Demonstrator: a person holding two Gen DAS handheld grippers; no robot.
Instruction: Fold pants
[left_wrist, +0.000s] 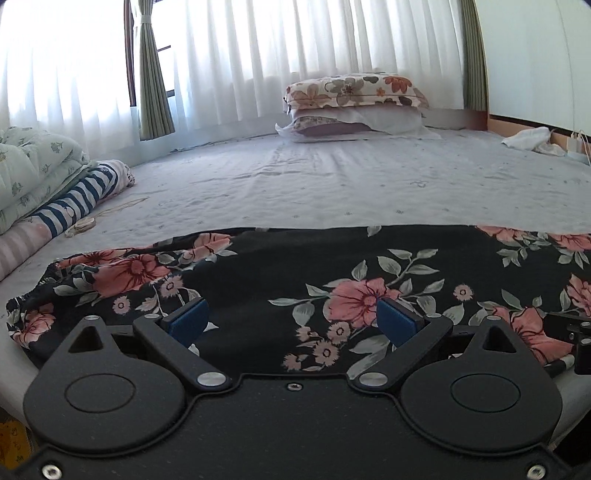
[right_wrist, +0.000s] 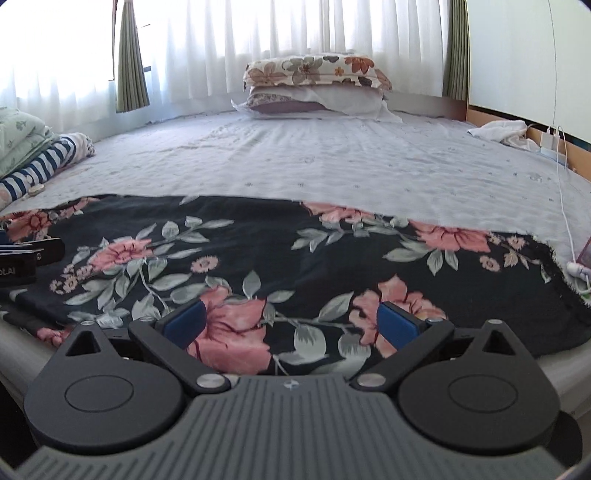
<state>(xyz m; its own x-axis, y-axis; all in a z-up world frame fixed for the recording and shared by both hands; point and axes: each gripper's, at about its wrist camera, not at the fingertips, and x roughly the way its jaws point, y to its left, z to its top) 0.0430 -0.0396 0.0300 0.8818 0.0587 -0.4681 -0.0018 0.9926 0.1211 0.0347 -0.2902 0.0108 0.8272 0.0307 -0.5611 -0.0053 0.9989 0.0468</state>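
Observation:
Black pants with pink flowers and grey leaves lie spread flat across the near edge of the bed, waistband bunched at the left. They also fill the near part of the right wrist view, with the frayed hem at the right. My left gripper is open, its blue pads just above the near edge of the cloth, holding nothing. My right gripper is open and empty, low over the cloth near the bed edge. The right gripper's body shows at the right edge of the left view.
The pale sheeted bed stretches away to stacked floral pillows by white curtains. A folded quilt and striped cloth lie at the left. A white charger cable runs down the right side. White cloth lies far right.

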